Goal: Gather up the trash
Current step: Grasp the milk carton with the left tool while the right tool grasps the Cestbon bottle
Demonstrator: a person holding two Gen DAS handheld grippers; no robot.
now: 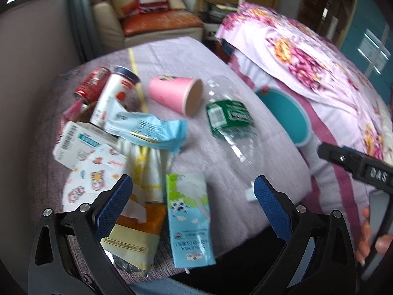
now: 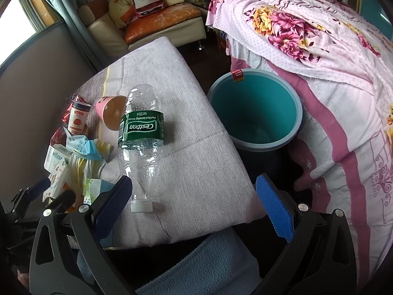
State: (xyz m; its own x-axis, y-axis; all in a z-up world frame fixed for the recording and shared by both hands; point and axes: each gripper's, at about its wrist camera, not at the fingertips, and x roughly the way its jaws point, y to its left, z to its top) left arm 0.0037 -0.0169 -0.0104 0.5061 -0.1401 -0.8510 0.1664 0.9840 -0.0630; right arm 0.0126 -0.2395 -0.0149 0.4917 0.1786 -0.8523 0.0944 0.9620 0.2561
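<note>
Trash lies on a table under a lilac cloth [image 1: 172, 51]. A clear plastic bottle [image 2: 138, 132] with a green label lies on its side, cap toward me; it also shows in the left wrist view [image 1: 228, 120]. A pink paper cup [image 1: 175, 94] lies tipped. A blue-green milk carton [image 1: 190, 218] lies flat between my left gripper's [image 1: 192, 196] open, empty jaws. My right gripper [image 2: 194, 194] is open and empty just before the bottle's cap. A teal bin [image 2: 255, 109] stands on the floor right of the table.
A heap at the left holds a red can [image 1: 92, 83], a yogurt bottle [image 1: 113, 93], a blue wrapper [image 1: 145, 127], a white box [image 1: 76, 142] and a yellow packet [image 1: 137, 233]. A floral bed [image 2: 319, 49] is right, an armchair [image 2: 147, 22] behind.
</note>
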